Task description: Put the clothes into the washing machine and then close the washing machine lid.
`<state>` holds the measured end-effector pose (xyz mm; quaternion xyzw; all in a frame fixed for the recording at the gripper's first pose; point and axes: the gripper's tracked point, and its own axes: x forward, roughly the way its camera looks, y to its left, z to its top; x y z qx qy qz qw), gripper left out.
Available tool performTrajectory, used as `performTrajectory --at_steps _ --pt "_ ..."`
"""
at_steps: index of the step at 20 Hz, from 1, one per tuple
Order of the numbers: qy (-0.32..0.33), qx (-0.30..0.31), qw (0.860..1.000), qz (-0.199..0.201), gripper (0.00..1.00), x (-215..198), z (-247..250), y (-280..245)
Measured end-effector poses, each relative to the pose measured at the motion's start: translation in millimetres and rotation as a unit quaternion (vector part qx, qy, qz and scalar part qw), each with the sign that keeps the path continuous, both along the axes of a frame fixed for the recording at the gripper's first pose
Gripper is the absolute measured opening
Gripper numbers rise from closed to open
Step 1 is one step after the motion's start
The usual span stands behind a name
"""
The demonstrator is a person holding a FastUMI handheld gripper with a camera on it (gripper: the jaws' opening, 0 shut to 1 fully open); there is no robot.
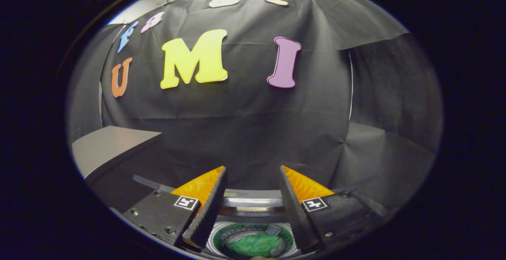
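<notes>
The tongs [253, 173] stand spread wide with nothing between their fingers. Below them, a crumpled green cloth [256, 245] lies inside the round, silver-rimmed washing machine drum [253, 202].

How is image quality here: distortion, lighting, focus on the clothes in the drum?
Gripper view: strong fisheye bending, straight edges curve. Lighting is dim and even on the wall; the grey shelf catches soft light. The gripper is open, its fingers sharp; the green clothes in the washing machine below them look slightly soft but readable.
</notes>
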<state>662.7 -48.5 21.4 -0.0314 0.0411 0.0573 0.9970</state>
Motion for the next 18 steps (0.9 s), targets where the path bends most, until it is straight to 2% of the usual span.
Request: performTrajectory --at_steps 10,12,15,18 --pt "0.018 -0.001 1.000 -0.001 0.82 -21.6 -20.8 -4.4" --pt "0.041 -0.006 0.999 -0.008 0.81 -22.0 -36.6 -7.5" --pt "0.083 0.001 0.996 -0.019 0.99 -27.8 -58.4 -17.8" --pt "0.091 0.001 0.996 -0.025 0.98 -30.6 -68.7 -25.3"
